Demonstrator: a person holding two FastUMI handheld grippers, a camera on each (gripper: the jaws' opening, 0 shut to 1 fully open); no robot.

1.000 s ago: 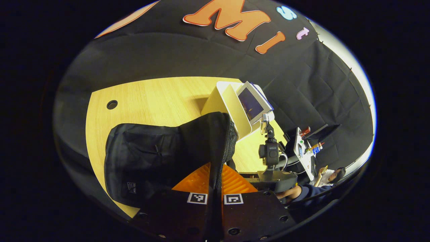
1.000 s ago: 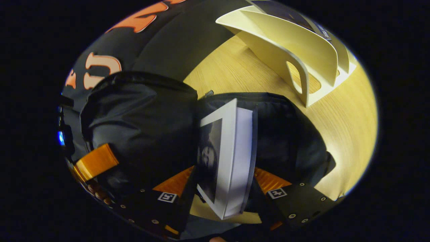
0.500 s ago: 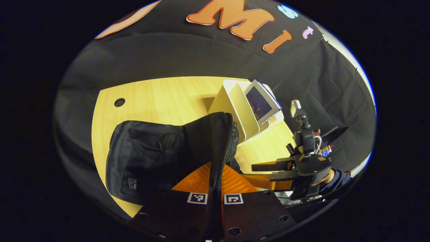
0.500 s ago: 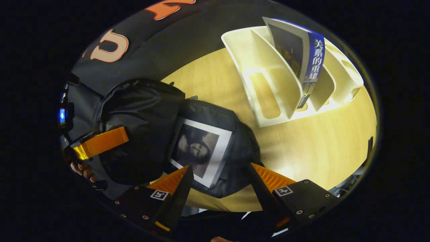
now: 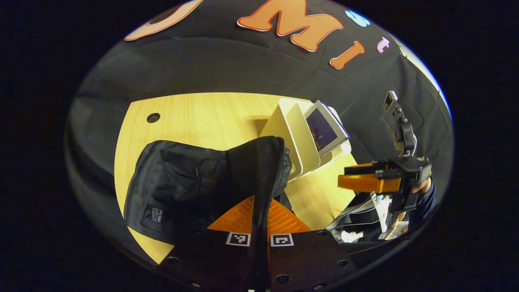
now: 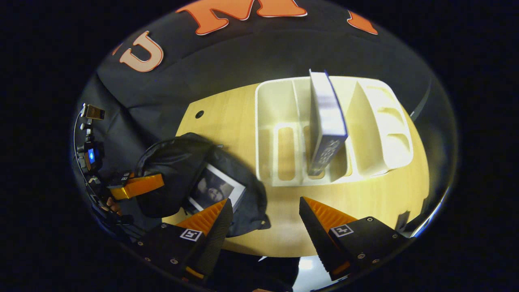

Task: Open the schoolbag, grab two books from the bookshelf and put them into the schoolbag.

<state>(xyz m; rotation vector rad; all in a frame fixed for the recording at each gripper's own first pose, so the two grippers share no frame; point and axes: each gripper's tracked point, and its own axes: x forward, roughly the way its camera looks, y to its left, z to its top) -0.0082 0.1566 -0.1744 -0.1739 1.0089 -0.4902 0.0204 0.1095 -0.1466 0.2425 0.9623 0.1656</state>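
Observation:
The black schoolbag [image 5: 178, 184] lies on the wooden table, and my left gripper [image 5: 259, 213] is shut on its zipper-edged flap, holding it up. In the right gripper view the schoolbag [image 6: 174, 162] gapes open with a white book [image 6: 217, 188] bearing a dark picture lying inside. My right gripper [image 6: 263, 215] is open and holds nothing, hovering over the table between the bag and the white bookshelf [image 6: 279, 105]. A blue-spined book [image 6: 326, 125] stands in the shelf's middle slot. The left gripper view shows the bookshelf [image 5: 290, 134], that book [image 5: 324, 129] and the right gripper [image 5: 344, 175] in a hand.
The wooden table [image 5: 194, 117] has a round cable hole [image 5: 153, 117] at its far left. Bare tabletop [image 6: 365, 202] lies in front of the shelf. The left gripper [image 6: 154, 182] and its hand sit at the bag's left side. Black cloth surrounds the table.
My right gripper let go of the white book inside the bag, opened, and drew back up and over toward the bookshelf. The left gripper kept hold of the flap.

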